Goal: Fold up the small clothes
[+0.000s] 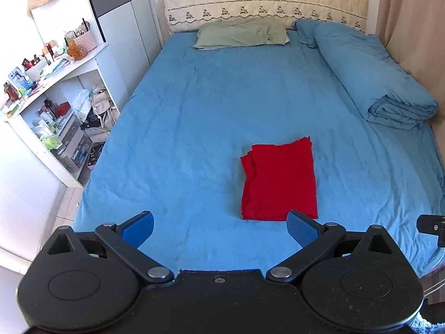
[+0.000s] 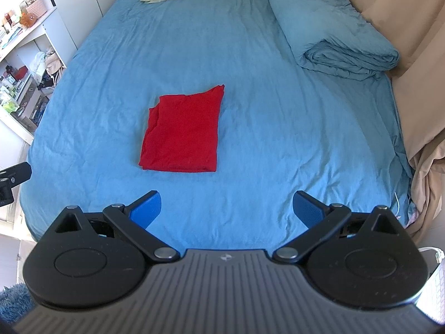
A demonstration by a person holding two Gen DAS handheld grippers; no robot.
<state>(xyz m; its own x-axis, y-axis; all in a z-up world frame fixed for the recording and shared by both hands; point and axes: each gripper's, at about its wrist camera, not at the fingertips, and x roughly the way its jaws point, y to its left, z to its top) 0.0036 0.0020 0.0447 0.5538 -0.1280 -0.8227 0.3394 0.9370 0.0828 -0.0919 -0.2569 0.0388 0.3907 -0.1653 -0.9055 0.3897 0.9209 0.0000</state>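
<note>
Red cloth (image 1: 279, 179) apparently folded, on blue bed (image 1: 194, 111), both tongs (image 1: 221, 226) (image 2: 226, 208) spread, empty

Folded red garment (image 2: 180, 133) on blue bedsheet (image 2: 278, 111).

Both wrist views face the headboard from the bed's (image 1: 194, 111) foot — sharing the mattress.

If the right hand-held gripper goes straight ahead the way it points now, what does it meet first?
Probably the bare blue bedsheet. The right hand-held gripper is open and points down the bed, with the folded red garment lying left of its line. Depth is unclear, so the rolled blue duvet farther on is less likely.
</note>
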